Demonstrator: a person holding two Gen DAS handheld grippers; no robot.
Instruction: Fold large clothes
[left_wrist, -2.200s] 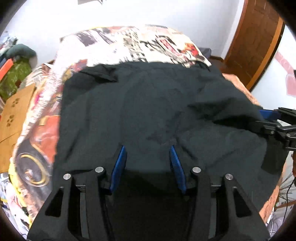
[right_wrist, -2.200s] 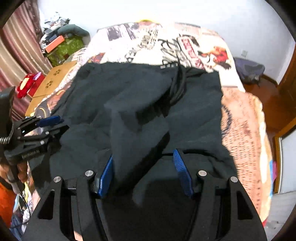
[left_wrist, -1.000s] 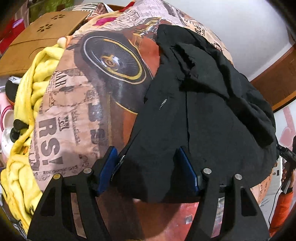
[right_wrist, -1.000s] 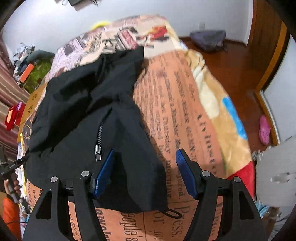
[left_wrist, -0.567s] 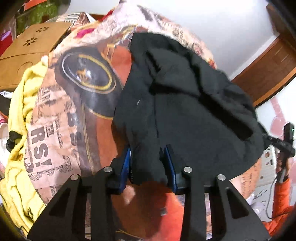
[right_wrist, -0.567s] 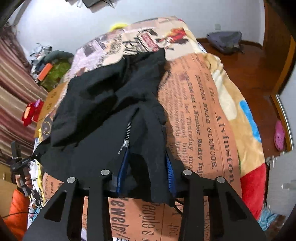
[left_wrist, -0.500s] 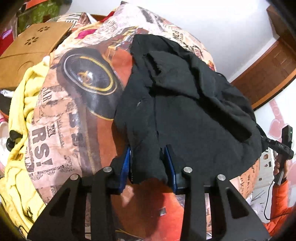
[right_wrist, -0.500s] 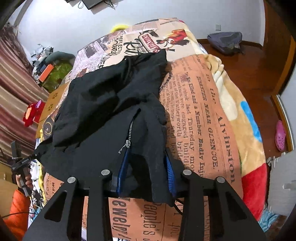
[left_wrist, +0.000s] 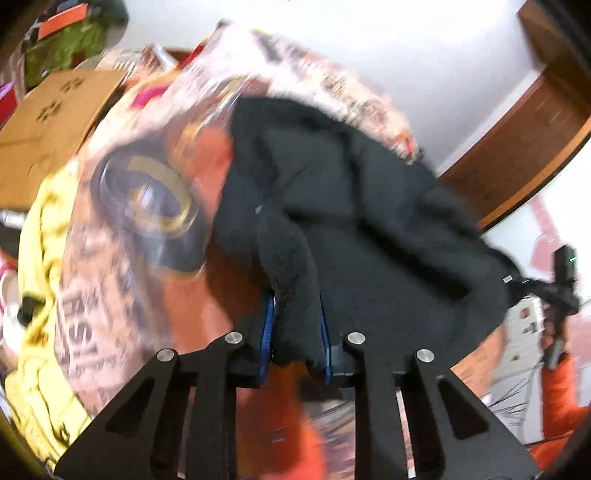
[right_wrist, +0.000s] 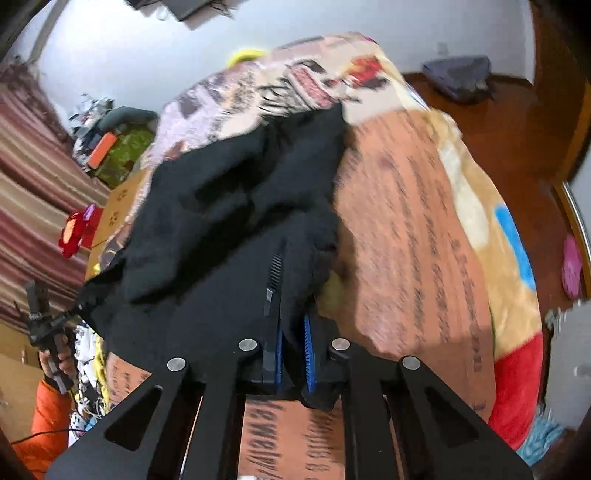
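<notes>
Compared with a second ago: left gripper (left_wrist: 295, 332) no longer spread around the hem, jaws just closing and now pinching a bunched fold of the black jacket (left_wrist: 362, 221) at lower centre of the left view; fold raised off the bed (left_wrist: 122, 295), whole frame blurred; right gripper (right_wrist: 293, 354) likewise narrowed from wide, blue pads (right_wrist: 308, 354) pressed on the jacket edge just right of the zipper (right_wrist: 275, 269); edge lifted from the printed blanket (right_wrist: 424, 240). Jacket otherwise rumpled across the bed, centre of both views. Around: cardboard box (left_wrist: 48, 122) upper left and yellow blanket (left_wrist: 33, 332) lower left in the left view; wooden door (left_wrist: 535, 129) upper right; striped curtain (right_wrist: 26, 206) at left and pink slipper (right_wrist: 570, 266) far right in the right view; orange sleeve (right_wrist: 48, 424) lower left.
</notes>
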